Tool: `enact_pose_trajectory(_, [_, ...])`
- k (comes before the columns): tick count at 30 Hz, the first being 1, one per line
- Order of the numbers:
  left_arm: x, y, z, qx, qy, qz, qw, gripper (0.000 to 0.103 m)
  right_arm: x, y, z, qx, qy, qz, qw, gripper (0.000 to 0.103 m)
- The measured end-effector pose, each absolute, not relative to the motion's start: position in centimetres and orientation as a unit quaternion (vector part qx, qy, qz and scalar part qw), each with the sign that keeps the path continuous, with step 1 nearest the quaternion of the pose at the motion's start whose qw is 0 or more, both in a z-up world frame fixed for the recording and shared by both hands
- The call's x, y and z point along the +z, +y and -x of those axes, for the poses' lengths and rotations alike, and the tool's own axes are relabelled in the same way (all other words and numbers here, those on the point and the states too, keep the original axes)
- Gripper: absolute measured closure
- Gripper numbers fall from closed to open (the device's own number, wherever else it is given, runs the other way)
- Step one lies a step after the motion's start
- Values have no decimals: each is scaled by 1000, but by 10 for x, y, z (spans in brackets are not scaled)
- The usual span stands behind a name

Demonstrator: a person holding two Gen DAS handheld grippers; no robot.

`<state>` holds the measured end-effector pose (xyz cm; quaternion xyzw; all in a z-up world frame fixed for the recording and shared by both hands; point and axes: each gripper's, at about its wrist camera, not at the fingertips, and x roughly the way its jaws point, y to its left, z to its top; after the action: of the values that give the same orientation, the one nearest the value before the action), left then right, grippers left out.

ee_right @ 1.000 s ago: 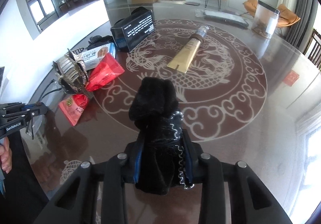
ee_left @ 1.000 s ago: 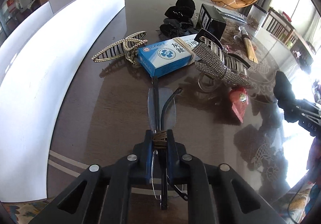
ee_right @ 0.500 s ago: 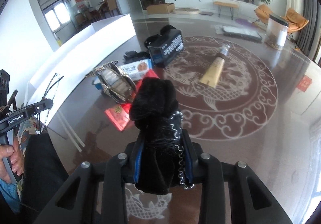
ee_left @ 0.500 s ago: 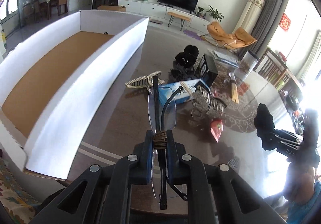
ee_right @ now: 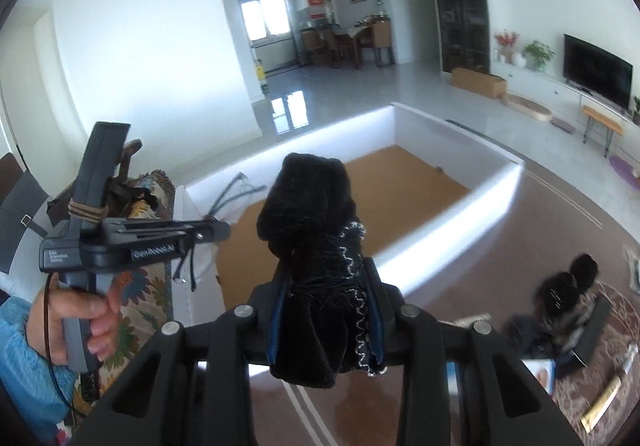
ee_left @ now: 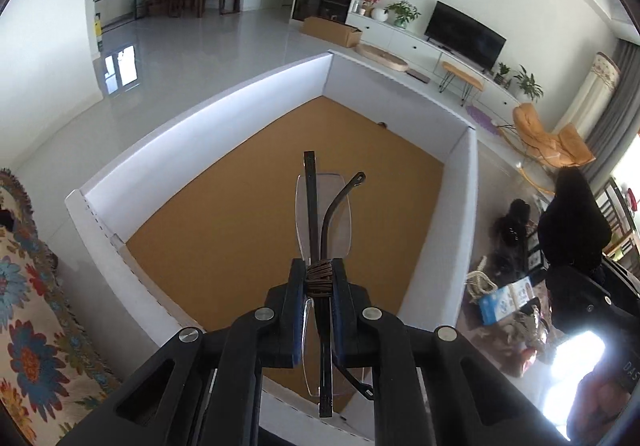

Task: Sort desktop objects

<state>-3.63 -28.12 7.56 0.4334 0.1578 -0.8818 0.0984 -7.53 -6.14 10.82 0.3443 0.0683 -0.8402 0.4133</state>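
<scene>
My left gripper [ee_left: 318,278] is shut on a pair of rimless glasses [ee_left: 322,214] and holds them above the open white box with a brown floor [ee_left: 240,230]. The left gripper also shows in the right wrist view [ee_right: 216,232], over the box's near corner. My right gripper [ee_right: 324,286] is shut on a black velvet hair accessory [ee_right: 312,206] and holds it in the air beside the box [ee_right: 452,162], over the table edge. The right gripper with its black load shows at the right of the left wrist view [ee_left: 572,214].
On the dark table [ee_right: 500,266] to the right lie black hair pieces [ee_right: 568,286], a blue-white medicine box [ee_left: 508,298], a black box [ee_right: 596,330] and a gold tube [ee_right: 604,398]. A floral cushion [ee_left: 28,310] lies left of the white box.
Both grippers have swung left and up from over the table clutter. The left one has come over the box's inside with the glasses; the right one has come beside the box.
</scene>
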Motion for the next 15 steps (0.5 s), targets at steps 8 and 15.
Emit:
enact_pose_trajectory(8, [34, -313, 63, -854, 158, -480, 126, 92, 49, -182, 111, -801, 141, -405, 419, 69])
enact_pose_trajectory(15, [22, -308, 66, -848, 124, -497, 133, 90, 19, -194, 123, -792, 154, -434, 400, 67])
